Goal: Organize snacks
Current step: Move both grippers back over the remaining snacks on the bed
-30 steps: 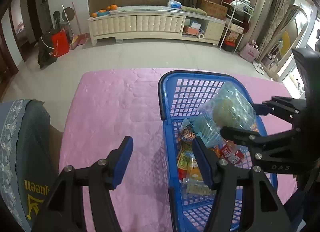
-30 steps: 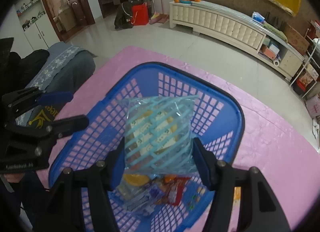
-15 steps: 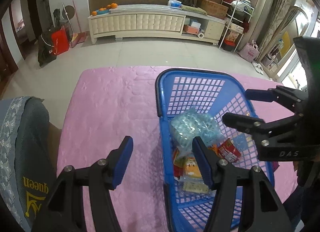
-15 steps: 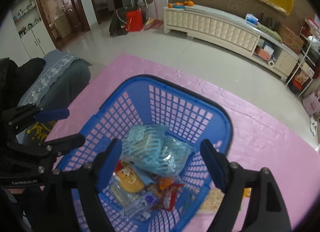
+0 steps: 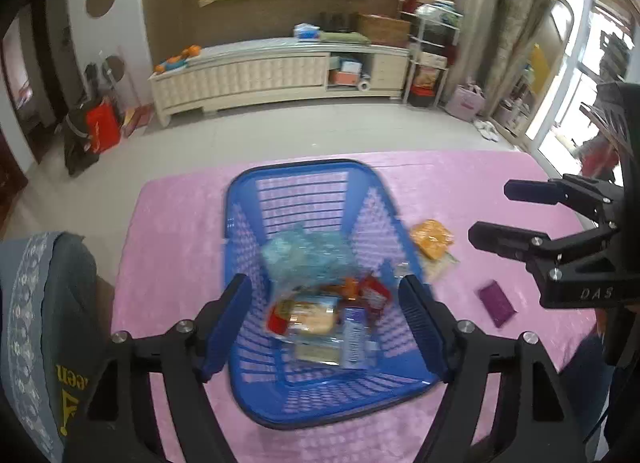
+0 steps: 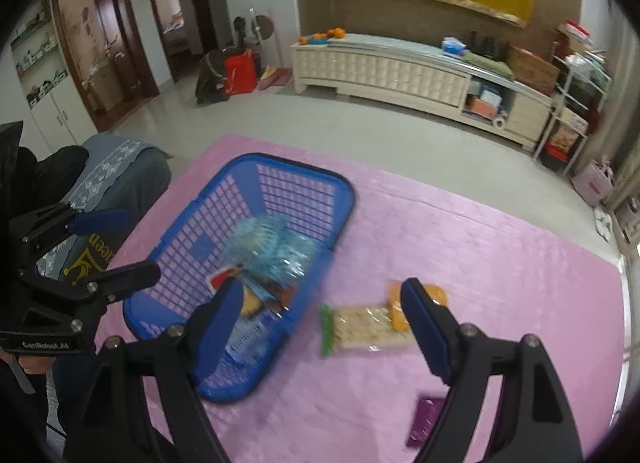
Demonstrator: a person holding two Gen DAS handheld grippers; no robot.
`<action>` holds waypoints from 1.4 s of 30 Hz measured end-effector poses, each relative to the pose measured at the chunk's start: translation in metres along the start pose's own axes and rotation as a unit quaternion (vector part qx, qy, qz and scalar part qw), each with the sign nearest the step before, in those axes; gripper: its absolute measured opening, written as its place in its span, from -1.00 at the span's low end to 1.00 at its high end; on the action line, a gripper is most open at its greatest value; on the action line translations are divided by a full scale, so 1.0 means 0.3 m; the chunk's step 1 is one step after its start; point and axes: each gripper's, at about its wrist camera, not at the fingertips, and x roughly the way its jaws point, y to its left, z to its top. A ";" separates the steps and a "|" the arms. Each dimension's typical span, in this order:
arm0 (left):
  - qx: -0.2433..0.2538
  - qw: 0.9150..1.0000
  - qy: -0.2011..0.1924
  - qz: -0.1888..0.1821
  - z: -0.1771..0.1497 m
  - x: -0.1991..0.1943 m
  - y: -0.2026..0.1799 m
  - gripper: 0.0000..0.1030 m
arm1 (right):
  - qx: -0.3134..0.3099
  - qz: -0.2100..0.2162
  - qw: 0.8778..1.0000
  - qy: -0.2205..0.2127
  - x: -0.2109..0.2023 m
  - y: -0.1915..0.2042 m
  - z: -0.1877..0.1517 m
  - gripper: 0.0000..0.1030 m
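Lying now in the blue basket (image 5: pixel 304 183), on top of the other snacks: teal mesh-print bag (image 5: pixel 304 255), a second ago pinched in right hand-held gripper, so that item counts as sorted. Left of basket: left hand-held gripper (image 5: pixel 326 327), jaws opening, nothing between pads, tilted steeply down over basket's near end, lifted back. Right of basket on pink worktop (image 6: pixel 480 231): cracker pack (image 6: pixel 364 327), orange packet (image 6: pixel 434 295), purple packet (image 6: pixel 426 421), all outside, probably next. Right hand-held gripper (image 6: pixel 322 321) wide apart, empty, pitched down above basket's right rim and cracker pack.
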 end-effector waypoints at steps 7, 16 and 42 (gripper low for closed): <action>0.036 0.999 0.001 -0.021 -0.037 -0.006 -0.172 0.53 | 0.027 -0.017 0.999 -0.004 -0.096 -0.120 -0.110 0.63; 0.060 0.997 0.019 -0.049 -0.106 0.047 -0.368 0.53 | 0.055 -0.039 0.998 0.002 -0.130 -0.242 -0.261 0.63; 0.048 0.991 0.096 -0.079 -0.159 0.418 -0.773 0.53 | 0.127 -0.128 0.984 -0.001 -0.097 -0.618 -0.623 0.63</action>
